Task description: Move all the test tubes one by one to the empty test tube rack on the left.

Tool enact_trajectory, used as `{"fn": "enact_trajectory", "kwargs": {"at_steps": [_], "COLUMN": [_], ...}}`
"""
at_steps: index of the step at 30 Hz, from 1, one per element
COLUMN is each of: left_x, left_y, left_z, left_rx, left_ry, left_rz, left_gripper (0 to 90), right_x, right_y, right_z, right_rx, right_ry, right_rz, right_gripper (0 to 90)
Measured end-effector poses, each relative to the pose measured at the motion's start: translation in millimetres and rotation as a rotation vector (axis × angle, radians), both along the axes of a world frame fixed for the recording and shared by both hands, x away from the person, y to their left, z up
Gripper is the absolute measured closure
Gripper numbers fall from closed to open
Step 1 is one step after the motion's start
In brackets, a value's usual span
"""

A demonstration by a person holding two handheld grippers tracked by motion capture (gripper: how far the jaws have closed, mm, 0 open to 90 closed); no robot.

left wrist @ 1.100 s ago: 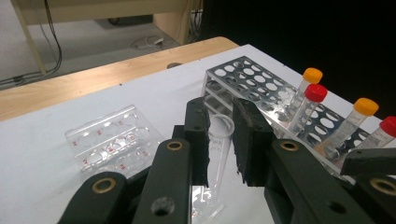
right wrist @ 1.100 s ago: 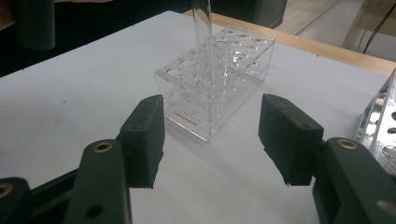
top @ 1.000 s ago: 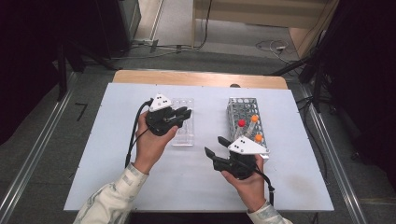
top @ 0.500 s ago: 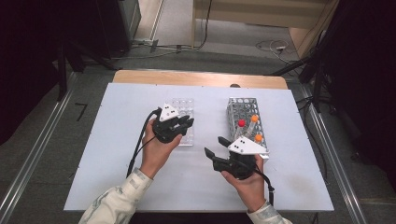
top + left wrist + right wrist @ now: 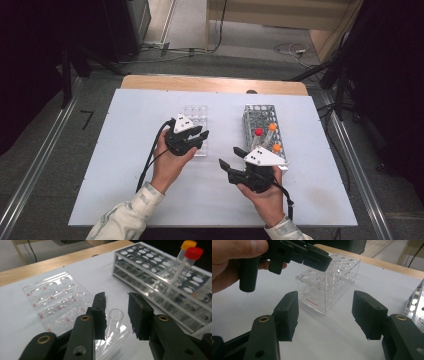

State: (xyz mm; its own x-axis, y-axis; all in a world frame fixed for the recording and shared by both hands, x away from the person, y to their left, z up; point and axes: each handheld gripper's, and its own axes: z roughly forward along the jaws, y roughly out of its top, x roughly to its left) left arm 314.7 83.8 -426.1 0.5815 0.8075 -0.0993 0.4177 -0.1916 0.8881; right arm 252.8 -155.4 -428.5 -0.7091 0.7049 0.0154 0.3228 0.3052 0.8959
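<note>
tube: clear, uncapped, sitting in a near-corner hole of the clear rack on the desk
left gripper: fingers have just been opening – tube between them, pads not pressing
right gripper: fingers wide apart, empty
handling: light, slick, probably brittle – grab mid-wall, gently

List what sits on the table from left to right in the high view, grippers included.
Left gripper, over the clear plastic rack → right gripper → white wire rack holding capped tubes.
</note>
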Motion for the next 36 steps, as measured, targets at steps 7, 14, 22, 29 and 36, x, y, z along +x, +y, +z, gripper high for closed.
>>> {"fn": "enact_trajectory", "kwargs": {"at_steps": [7,14,22,29,36], "left_x": [-5.5,-6.7,-5.6,-6.1,-5.4], "left_y": [7.7,11.3,16.6,18.3,19.2], "left_z": [7.6,8.1,8.8,9.3,8.2], "left_rx": [-0.085,-0.110,-0.118,-0.112,-0.107], "left_ry": [0.029,0.037,0.037,0.036,0.043], "left_rz": [-0.020,-0.019,-0.001,0.001,0.004], "left_gripper": [44.8,26.2,20.2,18.9,18.3], "right_x": [-7.6,-24.5,-33.4,-36.1,-35.1], "right_y": [-9.9,-32.2,-57.6,-73.1,-86.8], "right_z": [4.7,13.1,15.8,19.8,17.1], "right_rx": [0.013,0.031,0.040,0.049,0.044], "right_ry": [-0.005,-0.018,-0.033,-0.048,-0.048], "right_rz": [0.010,-0.007,-0.051,-0.089,-0.130], "right_gripper": [33.7,30.2,29.8,29.9,29.9]}}
